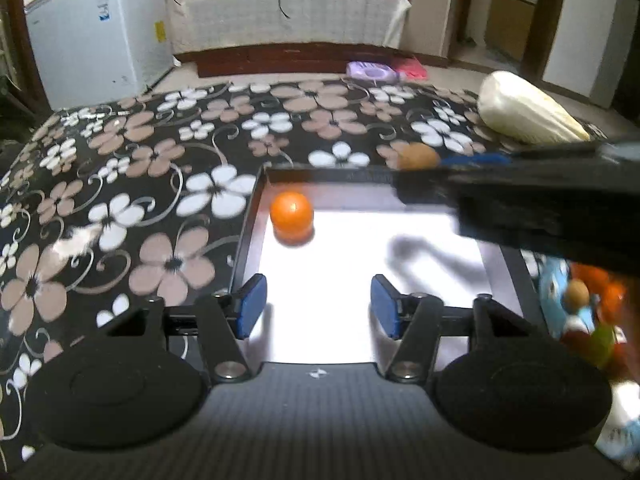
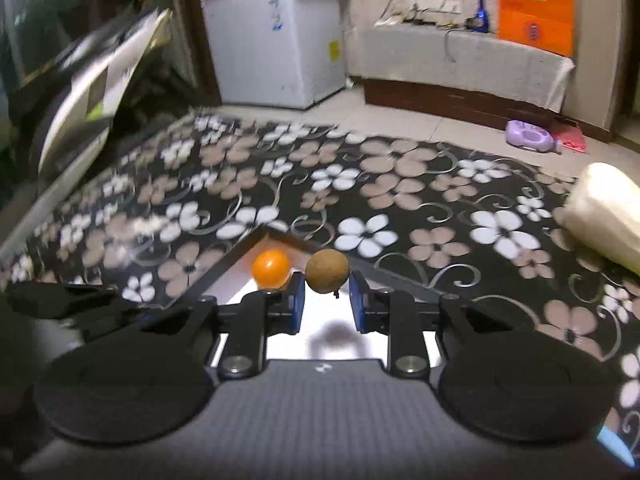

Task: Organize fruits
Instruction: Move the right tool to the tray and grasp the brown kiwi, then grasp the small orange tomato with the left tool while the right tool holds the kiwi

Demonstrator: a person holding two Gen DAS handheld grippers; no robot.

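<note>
Right gripper (image 2: 325, 300) clamped on brown fruit (image 2: 327, 271), frame centre. Left gripper (image 1: 318, 306) — jaws apart, empty — over white tray (image 1: 340, 320); orange fruit (image 1: 291, 213) upper left inside.

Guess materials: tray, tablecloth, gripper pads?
Tray: looks like glossy white plastic or enamel with a dark rim; it throws glare and clear shadows. Tablecloth: likely vinyl or oilcloth, a printed floral with slight sheen. Pads: blue, matte, probably rubber or foam; cannot tell which.

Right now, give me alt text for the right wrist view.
The right gripper holds a brown fruit above a white tray. An orange lies in the tray's far corner, on a floral tablecloth.
</note>
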